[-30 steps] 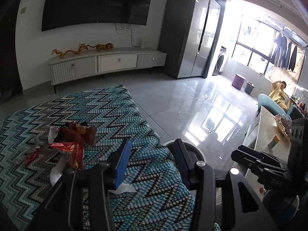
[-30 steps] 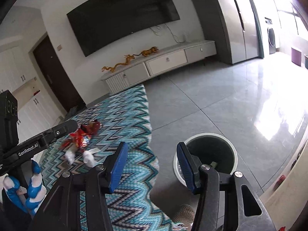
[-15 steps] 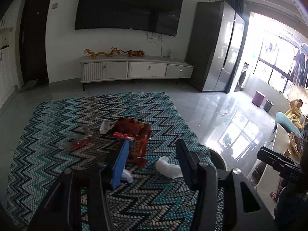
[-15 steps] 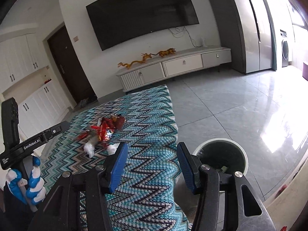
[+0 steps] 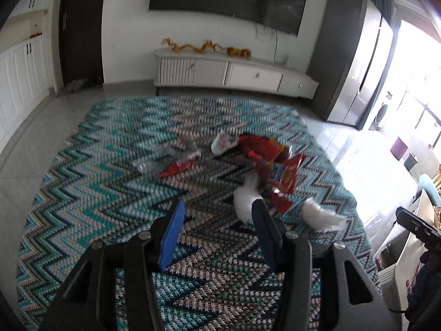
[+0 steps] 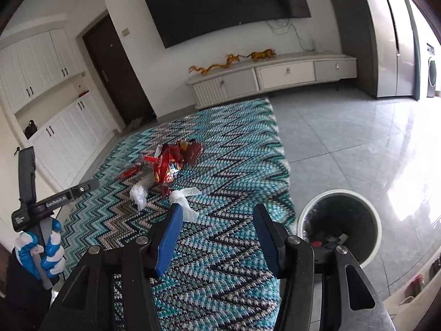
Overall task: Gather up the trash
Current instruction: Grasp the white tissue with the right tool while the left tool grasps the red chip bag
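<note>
A heap of trash lies on the zigzag rug [image 5: 115, 190]: red snack wrappers [image 5: 273, 162] [image 6: 168, 162], crumpled white tissues [image 5: 245, 201] [image 6: 139, 193], another white wad [image 5: 321, 215] [image 6: 183, 201] and clear plastic wrappers [image 5: 176, 151]. My left gripper [image 5: 217, 218] hangs open above the rug, just short of the heap, nothing between its fingers. My right gripper [image 6: 217, 220] is open and empty too, over the rug's right part. A white round bin [image 6: 340, 226] with dark lining stands on the tiles, right of my right gripper, with some trash inside. A gloved hand [image 6: 41, 251] holds the left gripper's handle.
A low white TV cabinet [image 5: 234, 71] [image 6: 275, 74] with gold figurines stands against the far wall under a dark screen. White cupboards [image 6: 55, 104] and a dark door [image 6: 115, 69] are at the left. Glossy tile floor [image 6: 358, 138] spreads right of the rug.
The left view has swung left and dropped, so the trash heap now sits straight ahead and nearer. The right view has also turned left; the bin has slid to the right edge.
</note>
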`<move>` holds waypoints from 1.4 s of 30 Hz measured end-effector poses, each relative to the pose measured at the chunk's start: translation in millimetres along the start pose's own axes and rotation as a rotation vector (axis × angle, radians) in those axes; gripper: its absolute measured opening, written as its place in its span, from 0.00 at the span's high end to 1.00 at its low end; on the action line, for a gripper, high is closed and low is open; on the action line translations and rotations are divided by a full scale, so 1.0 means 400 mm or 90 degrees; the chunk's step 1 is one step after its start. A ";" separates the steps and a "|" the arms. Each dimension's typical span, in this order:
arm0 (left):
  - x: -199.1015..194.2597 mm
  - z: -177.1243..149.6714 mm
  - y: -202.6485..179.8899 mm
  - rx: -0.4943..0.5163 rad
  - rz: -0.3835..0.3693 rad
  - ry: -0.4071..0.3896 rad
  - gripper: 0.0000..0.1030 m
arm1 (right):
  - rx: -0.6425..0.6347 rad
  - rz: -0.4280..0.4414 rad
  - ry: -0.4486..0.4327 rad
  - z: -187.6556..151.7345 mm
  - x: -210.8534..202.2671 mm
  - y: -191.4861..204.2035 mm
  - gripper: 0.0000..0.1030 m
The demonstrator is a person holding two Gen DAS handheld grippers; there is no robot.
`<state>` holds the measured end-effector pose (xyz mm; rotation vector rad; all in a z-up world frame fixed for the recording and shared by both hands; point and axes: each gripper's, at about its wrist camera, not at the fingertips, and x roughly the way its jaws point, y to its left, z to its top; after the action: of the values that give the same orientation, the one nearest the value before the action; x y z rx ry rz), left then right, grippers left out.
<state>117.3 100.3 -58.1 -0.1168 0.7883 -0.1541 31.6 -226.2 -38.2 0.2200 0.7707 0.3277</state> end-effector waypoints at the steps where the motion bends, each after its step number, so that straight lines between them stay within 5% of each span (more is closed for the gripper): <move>1: 0.014 -0.002 -0.001 0.001 -0.002 0.008 0.52 | 0.000 0.003 0.004 -0.001 0.006 -0.002 0.51; 12: 0.128 0.035 -0.070 0.039 -0.051 0.041 0.52 | -0.025 0.050 0.053 0.023 0.141 0.014 0.49; 18: 0.178 0.085 -0.115 0.035 -0.116 0.055 0.52 | -0.047 0.082 0.080 0.023 0.211 0.043 0.46; 27: 0.308 0.148 -0.109 -0.006 -0.108 0.091 0.45 | -0.057 0.103 0.113 0.019 0.304 0.059 0.46; 36: 0.304 0.164 -0.104 -0.020 -0.166 0.085 0.44 | -0.048 0.109 0.120 0.015 0.329 0.050 0.46; 42: 0.301 0.159 -0.122 -0.006 -0.160 0.089 0.42 | -0.055 0.117 0.126 0.013 0.343 0.058 0.67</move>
<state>241.5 33.7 -89.5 -0.2154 0.9120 -0.3993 122.5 -154.4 -115.9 0.1792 0.9314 0.5623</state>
